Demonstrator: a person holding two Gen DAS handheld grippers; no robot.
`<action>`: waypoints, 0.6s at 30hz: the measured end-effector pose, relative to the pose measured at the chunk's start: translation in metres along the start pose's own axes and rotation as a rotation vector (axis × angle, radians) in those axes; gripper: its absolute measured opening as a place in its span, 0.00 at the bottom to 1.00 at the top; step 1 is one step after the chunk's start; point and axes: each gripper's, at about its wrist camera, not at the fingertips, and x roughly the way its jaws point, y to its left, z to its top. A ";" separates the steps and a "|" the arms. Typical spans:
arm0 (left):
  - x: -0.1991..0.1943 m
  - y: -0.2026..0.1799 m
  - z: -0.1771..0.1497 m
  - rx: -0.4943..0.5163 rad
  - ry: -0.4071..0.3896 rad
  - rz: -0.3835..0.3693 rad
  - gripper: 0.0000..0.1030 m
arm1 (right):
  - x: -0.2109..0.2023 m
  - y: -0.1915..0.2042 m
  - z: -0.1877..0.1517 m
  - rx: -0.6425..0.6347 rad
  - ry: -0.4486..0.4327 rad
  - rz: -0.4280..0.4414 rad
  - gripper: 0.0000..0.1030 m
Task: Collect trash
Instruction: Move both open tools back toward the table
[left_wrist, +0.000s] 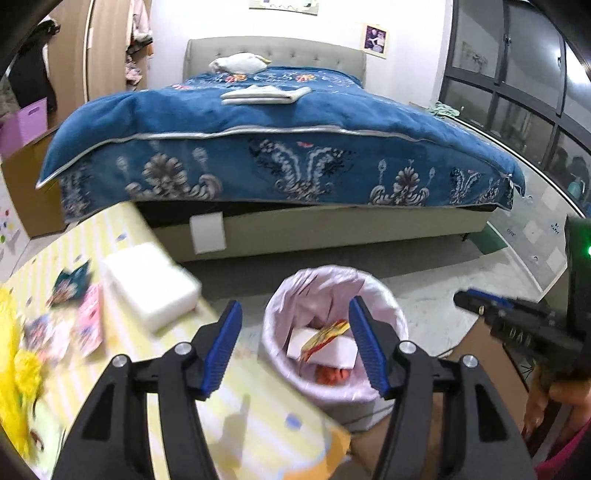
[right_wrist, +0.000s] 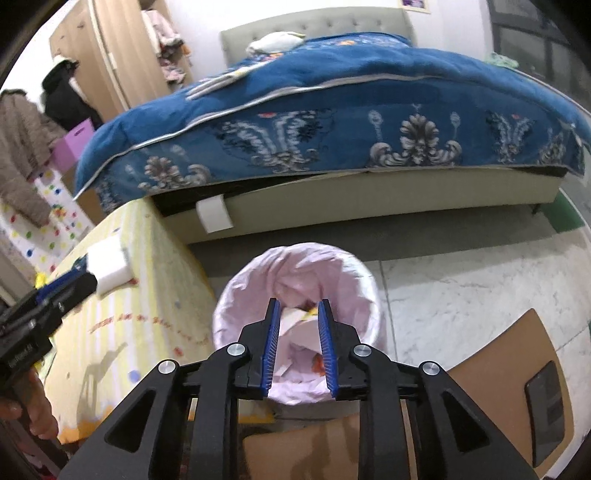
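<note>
Above one lined bin, two hand-held grippers, left wide open, right narrowly parted, both empty

A: Left wrist view — which parts are unreadable?
B: The wrappers on the counter are motion-blurred; their print cannot be read.
A: And the bin?
B: In the right wrist view, the right tongs cover its contents — only scraps show; its base is hidden.
</note>
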 end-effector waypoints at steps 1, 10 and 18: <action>-0.009 0.005 -0.008 -0.013 -0.002 0.010 0.57 | -0.003 0.005 -0.001 -0.011 0.000 0.012 0.22; -0.060 0.040 -0.050 -0.070 -0.036 0.117 0.58 | -0.026 0.072 -0.015 -0.150 -0.028 0.090 0.24; -0.098 0.083 -0.077 -0.159 -0.050 0.206 0.62 | -0.036 0.141 -0.024 -0.295 -0.020 0.170 0.39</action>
